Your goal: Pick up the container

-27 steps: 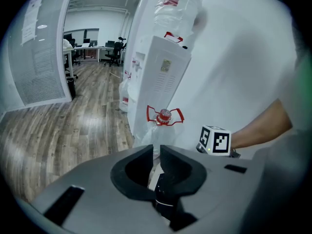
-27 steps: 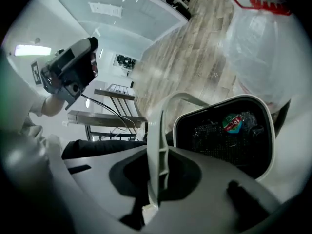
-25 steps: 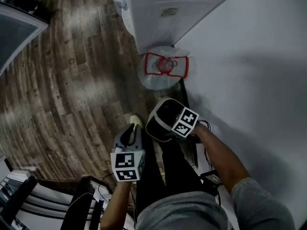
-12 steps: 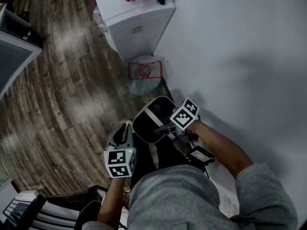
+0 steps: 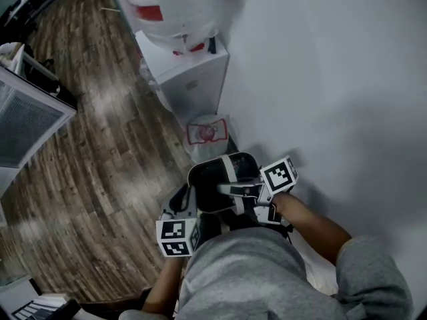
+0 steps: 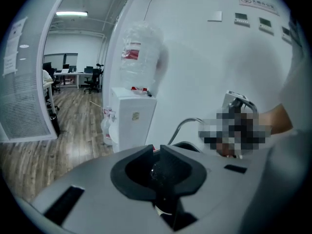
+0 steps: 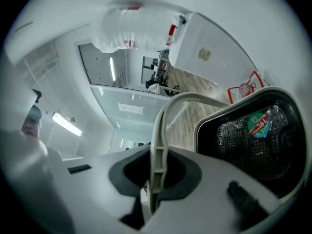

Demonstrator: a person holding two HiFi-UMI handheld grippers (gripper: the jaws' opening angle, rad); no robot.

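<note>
Gripping the pale handle (image 7: 158, 145) of the container (image 7: 253, 140) with the right tool (image 7: 155, 177): clenched on the strap, which runs straight up between the jaws. Held up in front of the person's torso, off the wooden floor (image 5: 87, 179). Black tub, pale rim, round green-and-red sticker (image 7: 259, 125) on the mesh inside.

Left tool (image 6: 157, 167): clenched, nothing between the jaws. Sits just left of the container's near edge; cannot tell whether touching it.

Edges and room:
- Right: white wall (image 5: 333, 79), close beside the right arm, little clearance.
- Far: white water dispenser (image 5: 190, 72) set against that wall, large clear bottle (image 5: 170, 9) on top.
- Between container and dispenser base: a plastic bag with red print (image 5: 207, 133) on the floor, just beyond the container's far rim.
- Left: open floor, running out to a grey-framed panel (image 5: 27, 119) at the far left.
</note>
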